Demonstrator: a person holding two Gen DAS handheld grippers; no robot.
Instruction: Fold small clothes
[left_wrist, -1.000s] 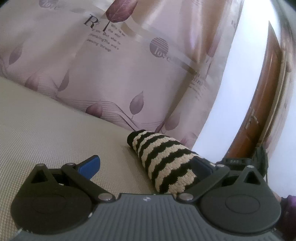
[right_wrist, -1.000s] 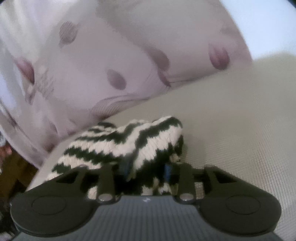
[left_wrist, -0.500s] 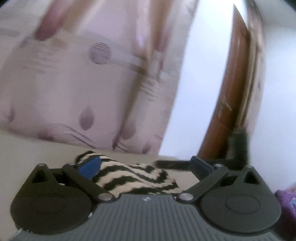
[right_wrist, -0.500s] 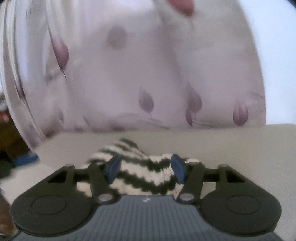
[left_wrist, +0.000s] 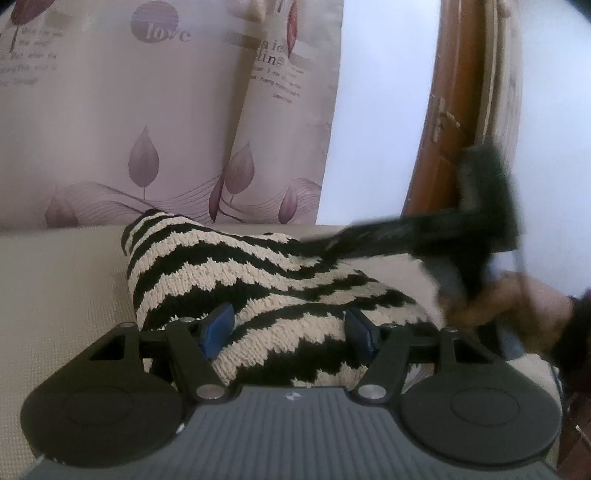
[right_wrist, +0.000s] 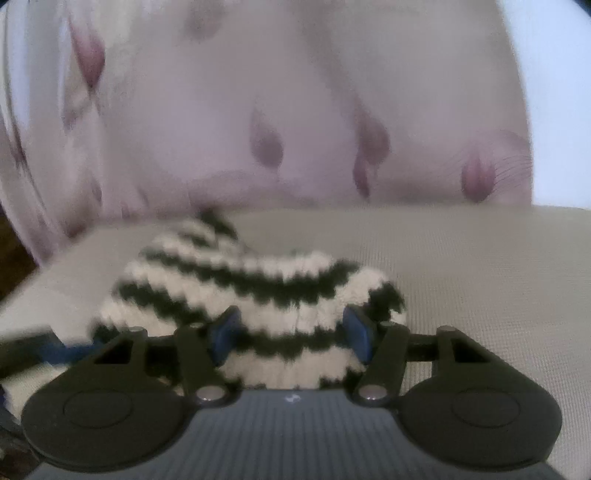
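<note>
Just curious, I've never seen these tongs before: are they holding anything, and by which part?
Neither pair clearly grips. The left tongs and right tongs stand open around the striped knit garment, each straddling its near edge on the beige surface.

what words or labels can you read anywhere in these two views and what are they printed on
"love": on a round purple emblem on the curtain, left wrist view.
"ling", with partial letters above it: on the curtain's next fold.
Small lines of print at the curtain's far left and under "ling": too small and blurred to read.
Right wrist view: the curtain is blurred, no text readable.
Striped knit garment: no label visible.
</note>
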